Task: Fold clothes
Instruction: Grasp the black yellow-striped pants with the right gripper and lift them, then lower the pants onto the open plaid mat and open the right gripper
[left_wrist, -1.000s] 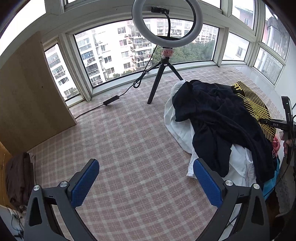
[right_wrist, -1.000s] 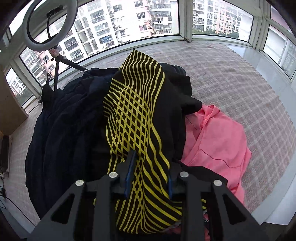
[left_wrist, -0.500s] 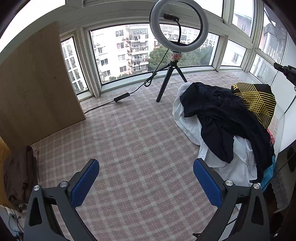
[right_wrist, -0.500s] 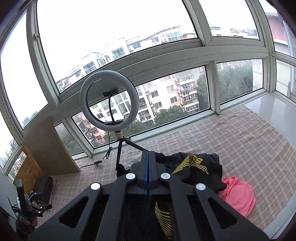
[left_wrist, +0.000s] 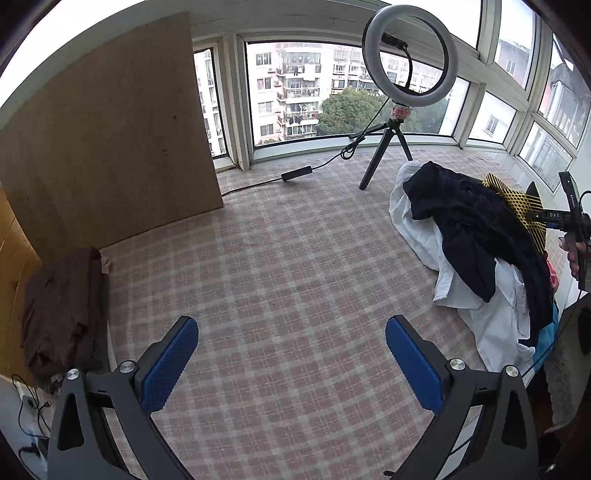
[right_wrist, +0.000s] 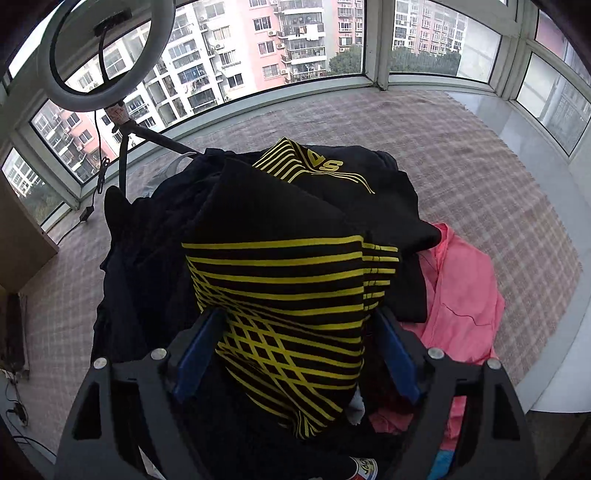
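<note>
Both jaws of your right gripper (right_wrist: 291, 354) stood apart around the striped shirt (right_wrist: 291, 288); next, clamp it.

Your left gripper (left_wrist: 291, 363) gaped empty.

Bright even daylight from windows (left_wrist: 295, 92), soft shadows; fisheye bending, dark vignetted corners

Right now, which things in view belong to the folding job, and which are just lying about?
Job:
- black and yellow shirt, between the open right gripper fingers
- navy garment
- white garment
- pink garment
- left gripper, open over bare checked cloth

Lying about:
- ring light on tripod
- wooden board
- brown bundle
</note>
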